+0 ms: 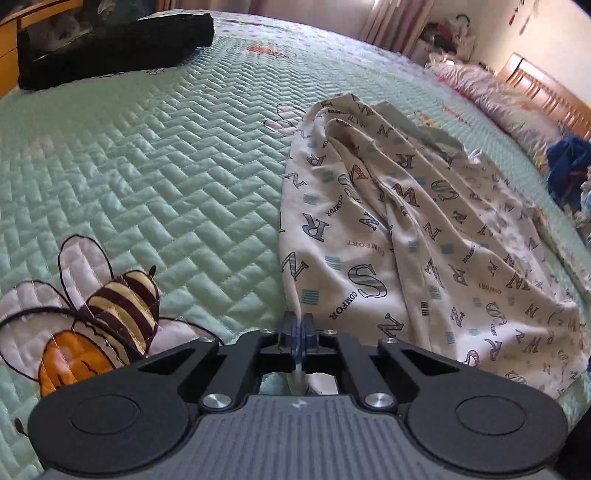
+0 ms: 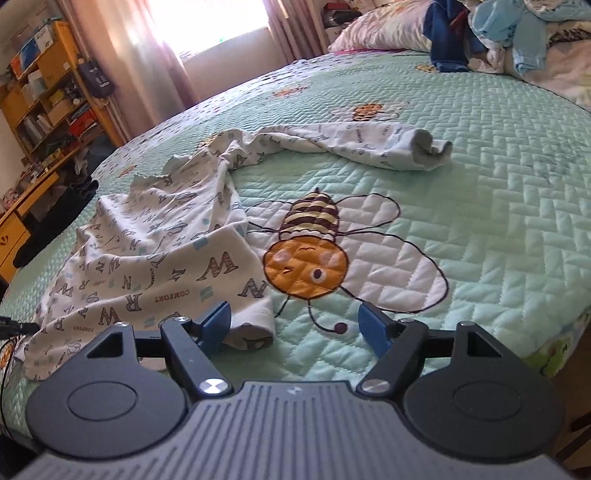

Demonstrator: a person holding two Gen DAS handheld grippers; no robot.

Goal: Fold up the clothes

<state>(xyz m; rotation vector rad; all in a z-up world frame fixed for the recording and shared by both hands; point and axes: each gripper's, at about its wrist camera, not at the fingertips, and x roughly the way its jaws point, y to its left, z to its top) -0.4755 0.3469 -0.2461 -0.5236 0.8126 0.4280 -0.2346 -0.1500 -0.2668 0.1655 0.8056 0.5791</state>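
Garment point(image 1: 406, 236): white, printed with grey letters and "COMFORT", lying rumpled on bed, not folded
Garment position: near edge of bed, in front of both grippers; in right view it spreads left of centre point(image 2: 147, 243), 1 long part trailing away to the right and ending in a bunched cuff point(image 2: 430, 147)
Left gripper point(image 1: 300, 325): fingers clenched, blue pads pressed together on the near edge of the garment; a thin strip of fabric shows below, between the jaws
Right gripper point(image 2: 301, 325): fingers released, jaws wide apart; a garment corner point(image 2: 255, 321) lies just inside the left pad point(image 2: 218, 325), right pad point(image 2: 373, 326) is over bare quilt, nothing gripped
Quilt point(image 1: 166, 166): mint green, herringbone stitching, covers bed
Bee point(image 2: 306, 258): orange and striped appliqué on quilt, just right of the garment in right view, directly ahead of right gripper; another bee point(image 1: 99, 325) left of left gripper
Black item point(image 1: 110, 44): dark folded bundle at far left corner of bed, well apart from the garment
Pillow point(image 1: 509, 107): floral, at far right by wooden headboard point(image 1: 546, 88)
Clothes pile point(image 2: 517, 33): blue and light blue pieces heaped at far end of bed
Background: curtains point(image 2: 155, 55) with bright window, yellow shelves point(image 2: 48, 92) at left in right view
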